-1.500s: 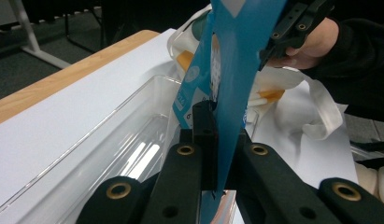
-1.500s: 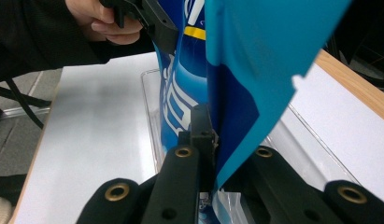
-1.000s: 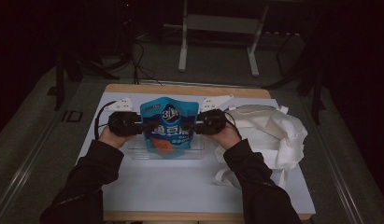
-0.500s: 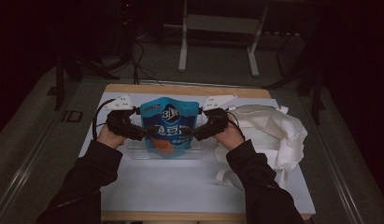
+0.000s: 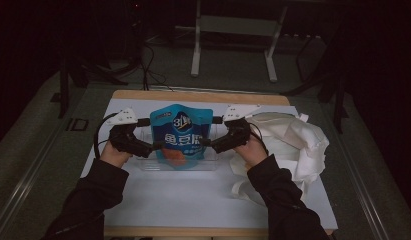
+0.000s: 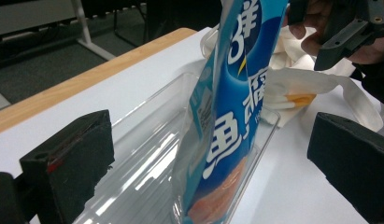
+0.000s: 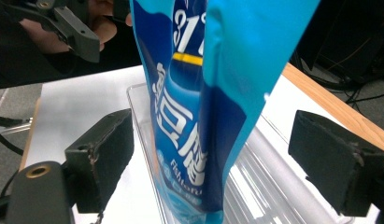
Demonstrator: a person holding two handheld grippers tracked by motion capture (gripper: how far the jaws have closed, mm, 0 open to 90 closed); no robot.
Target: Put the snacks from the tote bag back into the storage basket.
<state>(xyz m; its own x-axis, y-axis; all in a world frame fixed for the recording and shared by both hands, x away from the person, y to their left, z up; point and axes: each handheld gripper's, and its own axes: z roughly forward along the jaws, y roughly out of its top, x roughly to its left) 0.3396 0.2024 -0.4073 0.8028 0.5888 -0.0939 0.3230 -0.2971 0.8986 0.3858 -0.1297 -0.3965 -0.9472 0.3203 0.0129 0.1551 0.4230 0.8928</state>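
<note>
High view: blue snack pouch (image 5: 181,135) stands upright in the clear plastic tray (image 5: 143,162) on the white table (image 5: 193,200), between both tools.
Left gripper (image 5: 155,145): jaws have just been opening; now spread wide, pads clear of the pouch, nothing held.
Right gripper (image 5: 205,142): jaws spread wide on either side of the pouch edge, nothing held.
Pouch long axis: vertical, bottom seated in the tray, which runs left to right.
Bearing: pouch (image 6: 227,116) lies straight ahead of the left jaws; likewise (image 7: 213,93) ahead of the right jaws.
Nearer hand: about equal, one per side edge.
Support: pouch probably free-standing; base contact is hard to read through the tray.
Beside: white cloth bag (image 5: 293,145), right of the tray.
</note>
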